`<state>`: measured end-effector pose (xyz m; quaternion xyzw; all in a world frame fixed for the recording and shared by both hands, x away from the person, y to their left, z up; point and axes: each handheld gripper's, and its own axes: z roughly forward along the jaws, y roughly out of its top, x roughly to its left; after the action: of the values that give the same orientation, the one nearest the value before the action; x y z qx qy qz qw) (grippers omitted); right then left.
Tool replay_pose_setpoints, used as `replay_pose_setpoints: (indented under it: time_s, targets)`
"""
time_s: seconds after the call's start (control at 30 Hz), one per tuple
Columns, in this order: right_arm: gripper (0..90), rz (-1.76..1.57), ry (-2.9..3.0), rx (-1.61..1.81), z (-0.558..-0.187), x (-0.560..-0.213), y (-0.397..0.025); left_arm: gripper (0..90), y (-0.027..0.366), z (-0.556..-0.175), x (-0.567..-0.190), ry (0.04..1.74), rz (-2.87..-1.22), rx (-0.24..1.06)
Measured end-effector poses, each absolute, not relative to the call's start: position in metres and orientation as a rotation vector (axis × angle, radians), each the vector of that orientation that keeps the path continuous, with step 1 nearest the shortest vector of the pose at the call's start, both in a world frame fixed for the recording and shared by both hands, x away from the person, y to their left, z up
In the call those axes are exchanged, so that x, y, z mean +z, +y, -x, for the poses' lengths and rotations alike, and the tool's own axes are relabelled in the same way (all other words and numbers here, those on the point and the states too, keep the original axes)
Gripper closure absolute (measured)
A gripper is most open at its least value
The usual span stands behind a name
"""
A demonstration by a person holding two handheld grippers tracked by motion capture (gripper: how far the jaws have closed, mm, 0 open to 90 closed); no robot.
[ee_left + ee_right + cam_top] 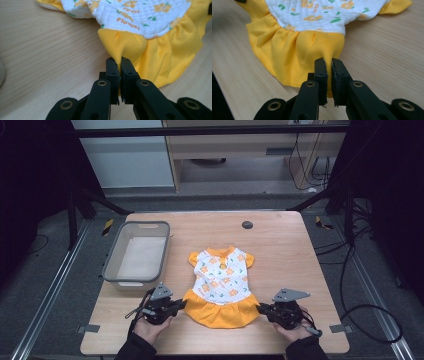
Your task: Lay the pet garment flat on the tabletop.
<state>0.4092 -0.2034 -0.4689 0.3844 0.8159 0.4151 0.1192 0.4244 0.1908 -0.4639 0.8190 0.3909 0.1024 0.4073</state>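
A small dress (220, 285) lies flat in the middle of the wooden table (280, 245). Its top is white with orange flowers, its skirt and sleeves yellow. My left gripper (183, 304) pinches the skirt's left corner. In the left gripper view the jaws are shut on a fold of yellow skirt (125, 47), the gripper (119, 65) resting low on the table. My right gripper (260, 308) holds the skirt's right corner. In the right gripper view the gripper (329, 65) is shut on yellow fabric (319, 45) too.
A grey plastic bin (114, 270) stands on the table's left side, beyond my left hand. A dark round cap (247, 224) sits near the far edge. Bare wood lies to the right of the dress and along the front edge.
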Motion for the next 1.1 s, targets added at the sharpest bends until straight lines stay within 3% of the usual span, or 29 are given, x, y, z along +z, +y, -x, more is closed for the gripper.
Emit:
replay_pose_setpoints:
  time_s: [0.27,0.43,0.53,0.73,0.83,1.1]
  targets:
    - [78.9,-1.157,2.432,1.041,-0.407,-0.483,-0.210,75.7,0.174,-0.427,-0.489,1.009,-2.245,0.314]
    - [68.4,-1.134,2.379,1.068,-0.405,-0.480,-0.211,57.2,0.178,-0.420,-0.481,0.982,-2.183,0.384]
    - [67.2,-1.124,2.322,1.130,-0.404,-0.475,-0.213,53.7,0.181,-0.411,-0.467,0.930,-2.130,0.442]
    - [74.9,-1.098,2.234,1.226,-0.406,-0.465,-0.213,55.2,0.175,-0.412,-0.436,0.850,-2.034,0.500]
    - [81.3,-1.094,2.208,1.271,-0.411,-0.461,-0.209,60.1,0.163,-0.420,-0.428,0.822,-2.024,0.522]
    - [89.4,-1.111,2.242,1.288,-0.433,-0.475,-0.187,74.2,0.110,-0.456,-0.450,0.799,-2.128,0.484]
